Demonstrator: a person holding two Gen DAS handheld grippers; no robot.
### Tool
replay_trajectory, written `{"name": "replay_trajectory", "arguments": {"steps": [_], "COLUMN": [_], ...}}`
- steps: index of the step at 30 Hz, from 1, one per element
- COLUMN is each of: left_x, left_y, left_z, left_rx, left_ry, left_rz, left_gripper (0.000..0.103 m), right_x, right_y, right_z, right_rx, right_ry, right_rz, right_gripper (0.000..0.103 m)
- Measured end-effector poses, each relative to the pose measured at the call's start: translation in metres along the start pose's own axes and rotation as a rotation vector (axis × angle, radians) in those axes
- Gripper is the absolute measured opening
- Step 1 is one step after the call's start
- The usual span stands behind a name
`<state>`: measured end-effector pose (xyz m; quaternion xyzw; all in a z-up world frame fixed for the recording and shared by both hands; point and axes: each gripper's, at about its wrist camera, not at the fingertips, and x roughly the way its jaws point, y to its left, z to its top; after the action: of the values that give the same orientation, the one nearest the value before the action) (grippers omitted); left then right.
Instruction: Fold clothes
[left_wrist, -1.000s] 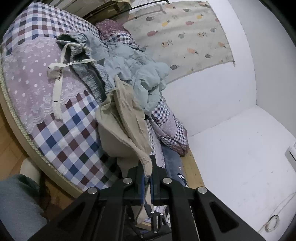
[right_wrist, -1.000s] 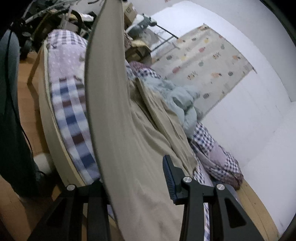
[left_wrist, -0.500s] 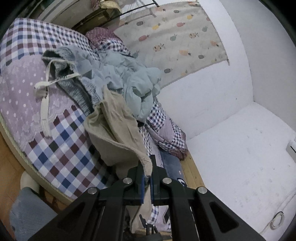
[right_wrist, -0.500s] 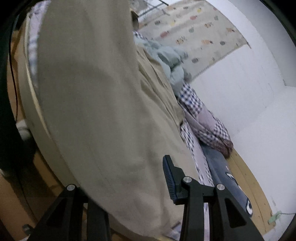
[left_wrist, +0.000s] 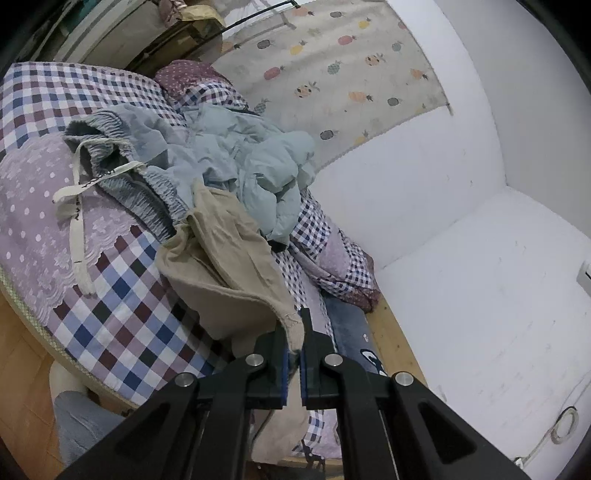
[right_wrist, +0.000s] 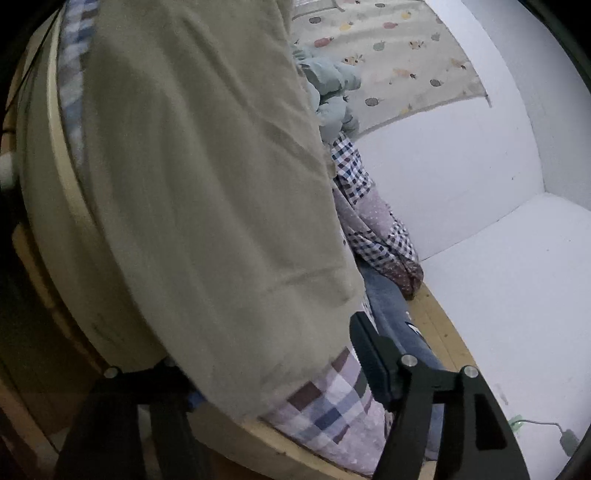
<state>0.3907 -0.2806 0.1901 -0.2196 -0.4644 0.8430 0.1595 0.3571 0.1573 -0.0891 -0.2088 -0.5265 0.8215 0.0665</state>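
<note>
Beige cloth, a garment (left_wrist: 218, 254), trails off the checked bedspread (left_wrist: 110, 306), one corner pinched tight between the closed fingers of the left gripper (left_wrist: 293, 354). Behind it on the bed lie a pale blue padded jacket (left_wrist: 266, 162) and grey-blue trousers with a white drawstring (left_wrist: 79, 206). In the right wrist view the same beige fabric (right_wrist: 207, 192) hangs across most of the picture, covering the near finger of the right gripper (right_wrist: 273, 373); its jaws stand wide apart around the fabric, not clamped.
</note>
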Motion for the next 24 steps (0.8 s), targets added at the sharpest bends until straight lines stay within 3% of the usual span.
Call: {"name": "replay_trajectory", "arguments": {"steps": [12,18,24], "left_x": [0.013,0.016,0.017], "left_y": [-0.008,-0.009,-0.009], "left_z": [0.004,0.006,0.007], "left_rx": [0.02,0.023,0.029], "left_ry": [0.013,0.015,0.017], "left_rz": [0.018,0.032,0.053], "left_gripper": [0.002,0.002,0.002], "right_x": [0.007,0.006,0.0], "right_y": [-0.017,-0.01,0.0], "right_z": [-0.022,-0.014,-0.008], "right_rx": [0.025,-0.025,-0.154], "right_ry": [0.046,0.009,-0.092], "right_rz": [-0.084,-0.119,-0.177], "right_gripper": [0.07,0.07,0.069]}}
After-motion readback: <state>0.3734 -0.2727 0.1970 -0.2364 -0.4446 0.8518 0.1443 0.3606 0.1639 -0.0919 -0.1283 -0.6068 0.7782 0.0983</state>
